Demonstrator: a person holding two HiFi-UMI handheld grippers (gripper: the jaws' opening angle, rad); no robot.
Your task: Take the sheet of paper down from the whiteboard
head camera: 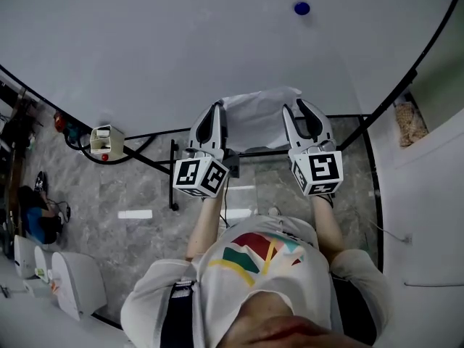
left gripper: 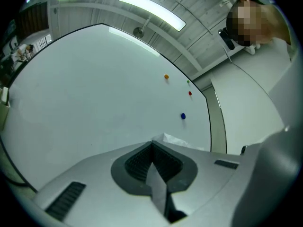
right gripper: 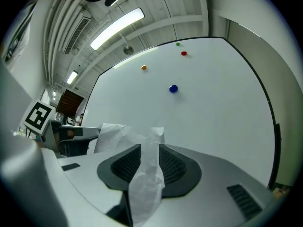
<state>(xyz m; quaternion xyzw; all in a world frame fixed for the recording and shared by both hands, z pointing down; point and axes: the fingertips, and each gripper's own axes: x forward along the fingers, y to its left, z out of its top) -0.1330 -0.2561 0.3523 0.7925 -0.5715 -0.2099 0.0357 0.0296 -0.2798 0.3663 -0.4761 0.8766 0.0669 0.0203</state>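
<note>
The white sheet of paper (head camera: 257,118) hangs slack between my two grippers, off the whiteboard (head camera: 181,49). My left gripper (head camera: 217,112) is shut on the sheet's left edge. In the left gripper view a thin fold of paper (left gripper: 159,183) runs between the closed jaws of that gripper (left gripper: 152,148). My right gripper (head camera: 298,112) is shut on the right edge. The right gripper view shows crumpled paper (right gripper: 147,174) pinched in its jaws (right gripper: 150,150). A blue magnet (head camera: 301,8) stays on the board above the sheet.
Orange (right gripper: 144,67), red (right gripper: 183,53) and green (right gripper: 178,44) magnets sit higher on the board. The board's black stand (head camera: 174,172) rests on the grey floor. A small white box (head camera: 105,140) lies at left, a seated person (head camera: 36,216) beyond it, and a white partition (head camera: 428,194) at right.
</note>
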